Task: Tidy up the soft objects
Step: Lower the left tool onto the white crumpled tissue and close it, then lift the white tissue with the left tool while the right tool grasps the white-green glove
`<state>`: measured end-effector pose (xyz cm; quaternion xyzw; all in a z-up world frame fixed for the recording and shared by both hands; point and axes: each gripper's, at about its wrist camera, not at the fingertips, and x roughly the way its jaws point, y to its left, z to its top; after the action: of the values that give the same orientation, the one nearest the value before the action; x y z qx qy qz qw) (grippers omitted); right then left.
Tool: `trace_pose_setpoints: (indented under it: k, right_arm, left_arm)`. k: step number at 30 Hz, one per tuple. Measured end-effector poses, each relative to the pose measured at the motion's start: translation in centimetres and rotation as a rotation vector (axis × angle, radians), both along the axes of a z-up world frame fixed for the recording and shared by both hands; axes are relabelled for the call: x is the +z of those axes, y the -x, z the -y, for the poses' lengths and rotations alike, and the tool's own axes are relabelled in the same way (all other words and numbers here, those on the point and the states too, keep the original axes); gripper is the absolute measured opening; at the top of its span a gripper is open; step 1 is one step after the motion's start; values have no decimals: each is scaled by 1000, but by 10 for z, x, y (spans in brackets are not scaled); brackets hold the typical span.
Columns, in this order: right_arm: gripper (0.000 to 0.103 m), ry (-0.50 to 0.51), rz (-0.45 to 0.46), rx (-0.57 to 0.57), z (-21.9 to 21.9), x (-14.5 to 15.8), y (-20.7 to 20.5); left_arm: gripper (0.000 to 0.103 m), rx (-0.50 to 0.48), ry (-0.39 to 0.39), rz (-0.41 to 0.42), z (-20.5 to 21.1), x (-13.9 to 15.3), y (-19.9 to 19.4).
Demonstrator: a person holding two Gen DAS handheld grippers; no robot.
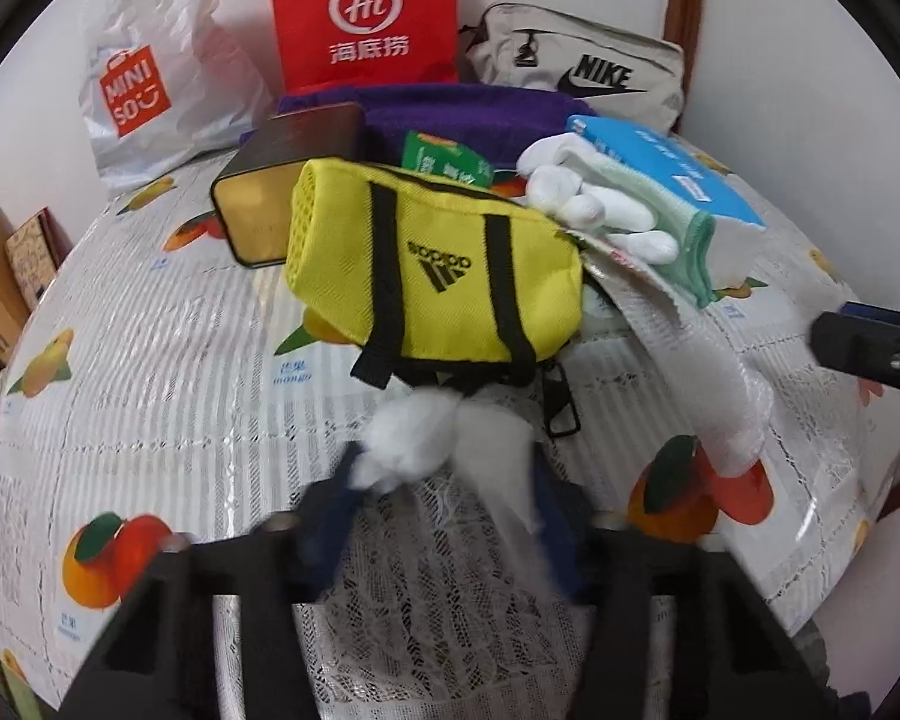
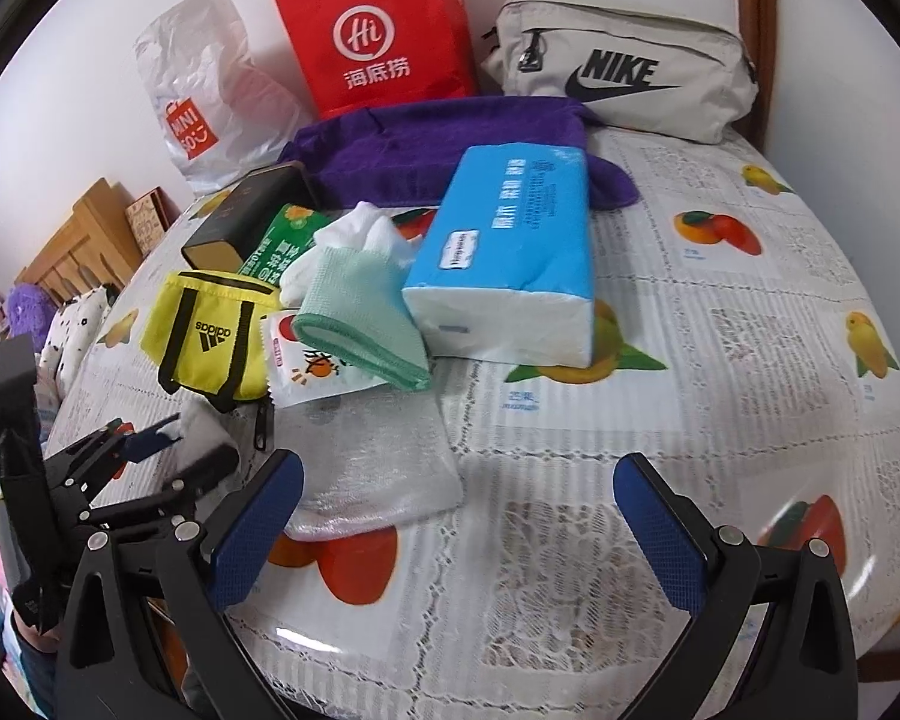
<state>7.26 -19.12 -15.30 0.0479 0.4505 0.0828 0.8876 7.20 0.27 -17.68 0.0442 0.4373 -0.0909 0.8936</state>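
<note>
White cotton wad (image 1: 411, 450) sits pinched in the left gripper (image 1: 444, 480); right gripper (image 2: 459, 516) gapes wide, empty.

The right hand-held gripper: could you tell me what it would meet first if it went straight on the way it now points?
Probably the bare tablecloth first. The right hand-held gripper stands open and angles down at it. The white bubble-wrap pouch lies just left of that line, and the blue tissue pack farther on; depth is uncertain.
</note>
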Motion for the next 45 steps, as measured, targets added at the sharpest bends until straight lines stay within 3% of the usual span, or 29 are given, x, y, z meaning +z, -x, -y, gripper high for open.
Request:
trace_pose_setpoints:
  k: [2,9,16,23,25,32,45]
  right_arm:
    - [101,-4,8,11,-3,0,-2]
    - [93,-3,86,58,-25,10,-23]
    - [72,28,121,110,-47,9,-41]
    - [23,85,105,143,-63,-7,-50]
    - [16,105,124,151,-64,-8,-49]
    - [11,81,143,153,-53,10,-42]
    - [10,25,178,108,-29,59,-38]
  left_arm:
    - [21,-24,9,-3,-2,1,0]
    - [20,4,13,-9,-19,2,-1]
    - [20,1,18,-13,-23,1,-3]
    - [21,-5,33,-18,-24,1,-5]
    - [21,-6,36,-20,-25,1,-5]
    - [21,-6,58,-28,-32,6,-7]
    - [19,63,78,11,-62,56,-13]
